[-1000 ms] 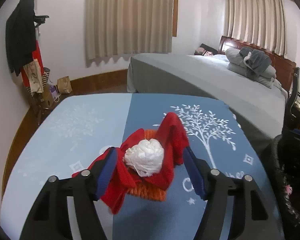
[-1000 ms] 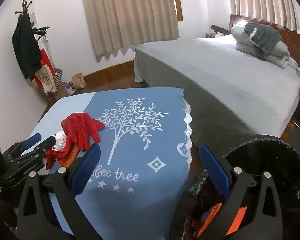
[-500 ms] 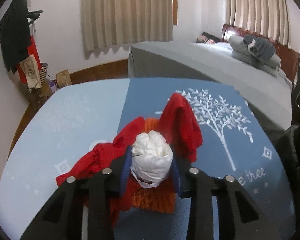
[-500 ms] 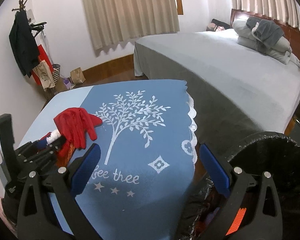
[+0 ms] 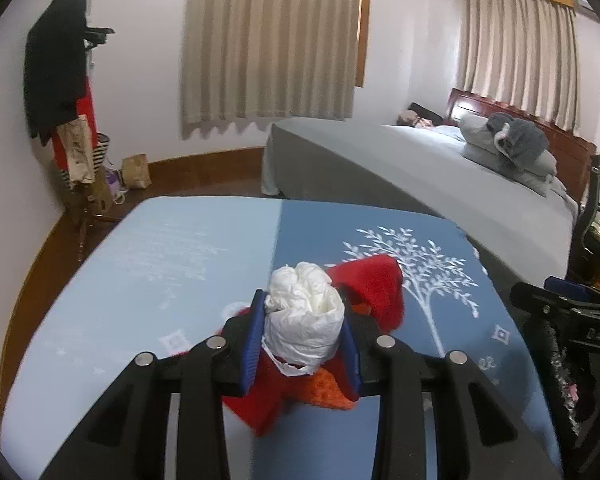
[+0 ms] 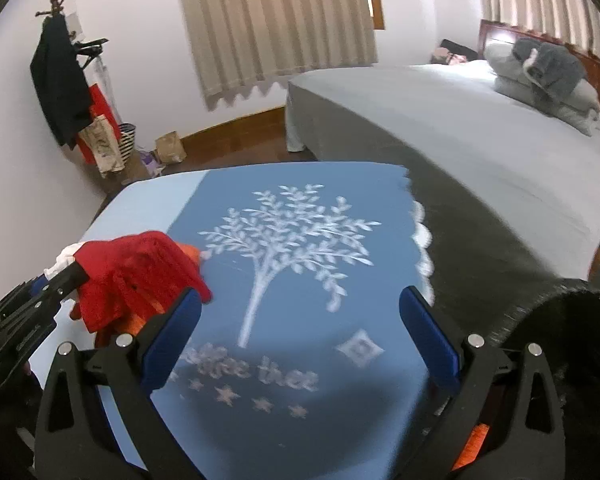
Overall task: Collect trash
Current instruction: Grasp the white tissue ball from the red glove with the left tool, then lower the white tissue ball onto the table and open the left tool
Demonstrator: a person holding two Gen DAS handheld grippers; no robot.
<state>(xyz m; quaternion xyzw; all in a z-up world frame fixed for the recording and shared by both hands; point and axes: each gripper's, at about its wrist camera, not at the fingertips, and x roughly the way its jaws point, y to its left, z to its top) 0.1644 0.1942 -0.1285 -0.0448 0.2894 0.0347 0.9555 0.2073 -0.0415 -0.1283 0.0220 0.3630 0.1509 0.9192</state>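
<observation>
My left gripper [image 5: 302, 308] is shut on a crumpled white tissue wad [image 5: 304, 320] and holds it a little above the red cloth [image 5: 376, 292] and the orange cloth [image 5: 324, 392] on the blue table. In the right wrist view the red cloth [image 6: 136, 276] lies at the left of the table, with the left gripper [image 6: 62, 276] and a bit of the white wad [image 6: 66, 258] behind it. My right gripper [image 6: 300, 328] is open and empty over the near right part of the table. The black-lined trash bin [image 6: 572, 332] stands at the table's right edge.
The blue tablecloth [image 6: 300, 248] has a white tree print. A grey bed [image 5: 440, 176] with folded bedding lies beyond the table. A coat rack [image 5: 60, 80] with clothes and bags stands at the far left wall. A dark chair [image 5: 592, 216] is at the right.
My left gripper closed on the white wad and lifted it off the cloths. My right gripper moved forward and left over the table, staying open.
</observation>
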